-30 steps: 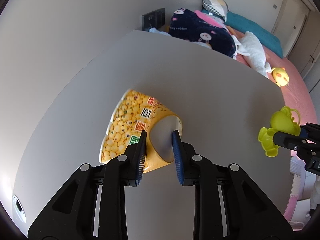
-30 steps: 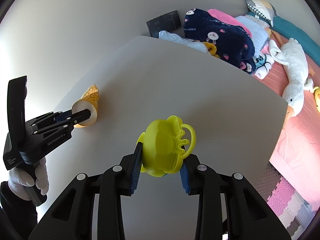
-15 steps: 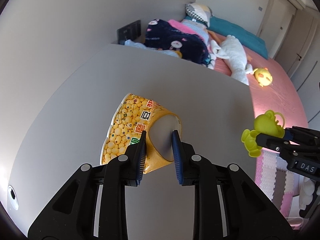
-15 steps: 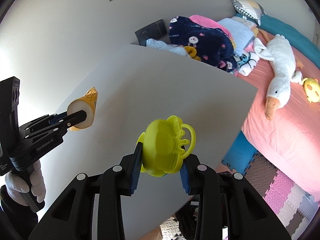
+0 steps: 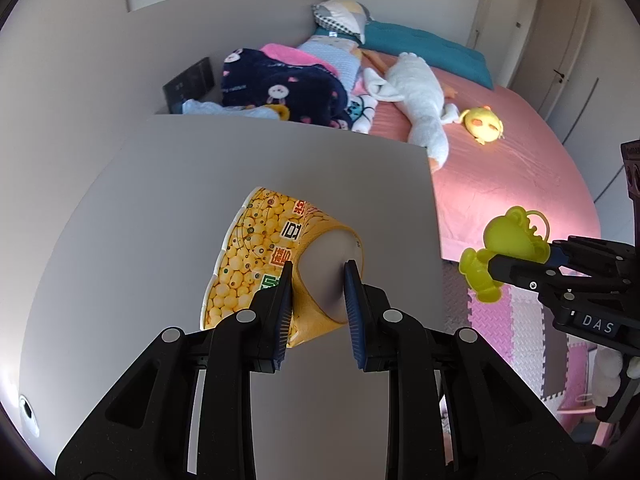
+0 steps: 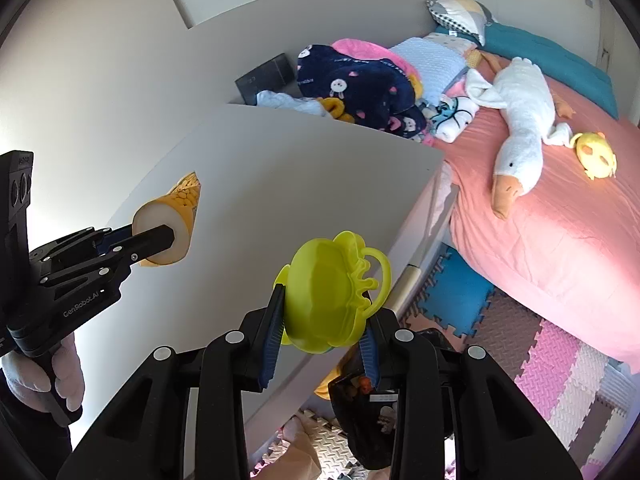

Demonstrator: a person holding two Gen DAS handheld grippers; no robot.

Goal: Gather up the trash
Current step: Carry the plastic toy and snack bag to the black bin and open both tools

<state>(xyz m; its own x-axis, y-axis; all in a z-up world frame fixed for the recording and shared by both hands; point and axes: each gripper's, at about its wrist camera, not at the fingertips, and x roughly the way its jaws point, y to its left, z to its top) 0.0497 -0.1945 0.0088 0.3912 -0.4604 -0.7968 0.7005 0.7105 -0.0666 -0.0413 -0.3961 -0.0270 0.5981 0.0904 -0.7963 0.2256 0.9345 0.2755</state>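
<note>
Risk: left gripper, clamped only on the noodle cup's base, may let it slip; right gripper pinches the green lid by its edges.

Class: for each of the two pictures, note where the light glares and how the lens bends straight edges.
Left wrist view: the table edge bows, with glare at the lower left rim. Right wrist view: the wall at left is washed out white, and the bed curves toward the rim.
</note>
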